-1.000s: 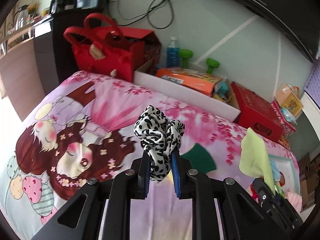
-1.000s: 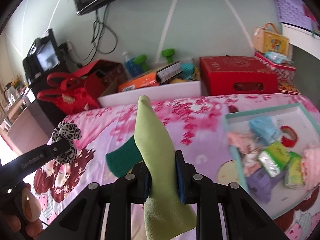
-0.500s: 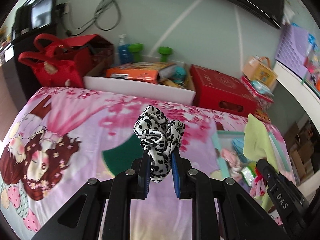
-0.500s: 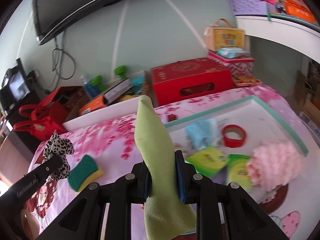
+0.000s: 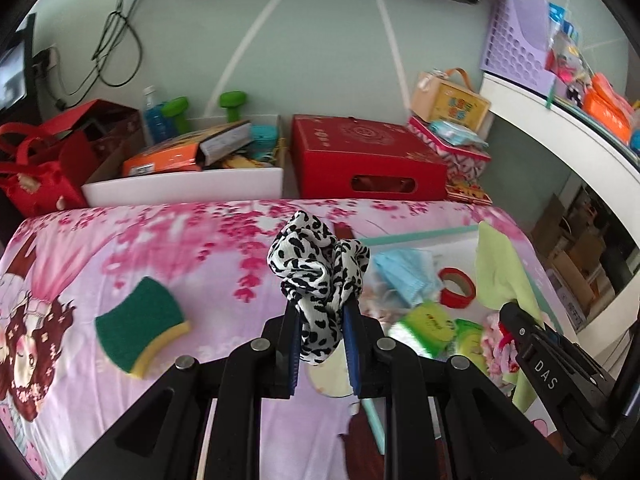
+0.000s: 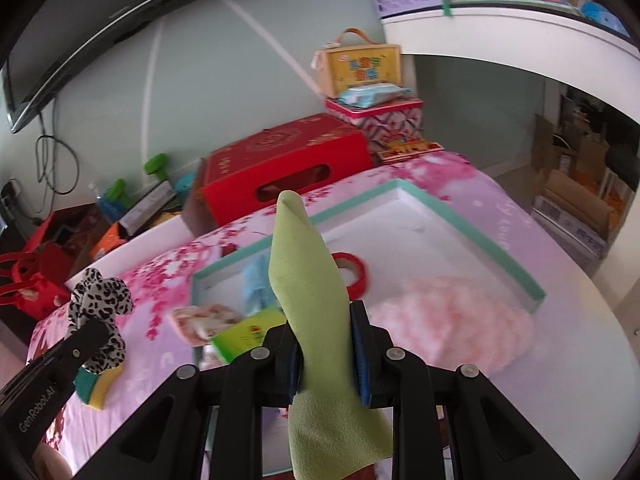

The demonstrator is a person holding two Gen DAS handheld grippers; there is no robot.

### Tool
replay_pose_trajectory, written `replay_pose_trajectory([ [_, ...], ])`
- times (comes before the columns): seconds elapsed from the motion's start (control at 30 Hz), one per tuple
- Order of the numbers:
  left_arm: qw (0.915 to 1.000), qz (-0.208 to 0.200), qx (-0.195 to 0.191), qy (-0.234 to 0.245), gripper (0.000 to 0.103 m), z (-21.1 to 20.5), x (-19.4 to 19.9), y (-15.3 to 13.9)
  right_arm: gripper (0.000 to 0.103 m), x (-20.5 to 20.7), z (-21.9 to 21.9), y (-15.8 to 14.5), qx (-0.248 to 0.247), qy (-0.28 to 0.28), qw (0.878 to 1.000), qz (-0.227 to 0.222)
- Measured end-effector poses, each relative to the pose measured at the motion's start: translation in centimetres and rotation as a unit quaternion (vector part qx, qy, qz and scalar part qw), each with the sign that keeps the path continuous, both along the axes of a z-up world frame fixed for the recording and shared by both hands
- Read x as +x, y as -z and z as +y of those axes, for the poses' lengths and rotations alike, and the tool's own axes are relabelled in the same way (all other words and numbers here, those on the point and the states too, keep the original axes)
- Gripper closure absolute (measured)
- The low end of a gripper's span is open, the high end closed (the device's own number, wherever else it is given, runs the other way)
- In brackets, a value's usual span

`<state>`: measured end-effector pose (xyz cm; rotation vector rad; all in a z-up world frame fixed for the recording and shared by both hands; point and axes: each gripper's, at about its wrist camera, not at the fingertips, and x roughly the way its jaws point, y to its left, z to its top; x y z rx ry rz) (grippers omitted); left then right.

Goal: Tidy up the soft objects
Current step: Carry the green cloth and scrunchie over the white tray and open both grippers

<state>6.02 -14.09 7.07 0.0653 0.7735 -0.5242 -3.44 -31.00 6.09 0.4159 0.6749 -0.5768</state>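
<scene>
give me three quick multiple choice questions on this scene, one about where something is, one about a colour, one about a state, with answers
1. Where does the green and yellow sponge lie?
A. inside the teal-rimmed tray
B. on the pink bedspread, outside the tray
C. on the red box

2. What colour is the tape roll in the teal-rimmed tray?
A. red
B. blue
C. white

3. What is the state of the left hand-held gripper?
A. open and empty
B. shut on the black and white spotted scrunchie
C. shut on a sponge

Answers:
1. B: the sponge rests on the pink bedspread, left of the tray.
2. A: the roll among the tray's contents is red.
3. B: the black and white spotted scrunchie is pinched between its pads, while the right hand-held gripper pinches the light green cloth.
</scene>
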Motion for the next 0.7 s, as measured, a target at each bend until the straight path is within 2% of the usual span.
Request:
replay_pose_trajectory([
  [0.2, 0.9994, -0.013, 0.005, 0.03, 0.083, -3.4, -0.6, 0.3, 0.079, -0.9, -1.9, 0.3, 0.005, 0.018, 1.0, 0.0],
  [0.53, 0.9959, -0.009, 0.012, 0.089, 0.082, -8.4, -2.0, 2.3, 0.077, -1.6, -3.9, 0.8, 0.012, 0.041, 0.999, 0.0],
  [0.6, 0.9955, -0.004, 0.009, 0.095, 0.077, -8.8, -2.0, 2.5, 0.076, -1.8, -4.0, 0.7, 0.012, 0.045, 0.999, -0.001],
  [0.67, 0.9957, 0.002, 0.005, 0.093, 0.054, -8.8, -1.8, 2.6, 0.076, -1.8, -4.0, 0.7, 0.011, 0.046, 0.999, -0.001],
  [0.7, 0.996, 0.004, 0.004, 0.09, 0.05, -8.7, -1.7, 2.6, 0.076, -1.8, -4.0, 0.7, 0.011, 0.047, 0.999, 0.0],
])
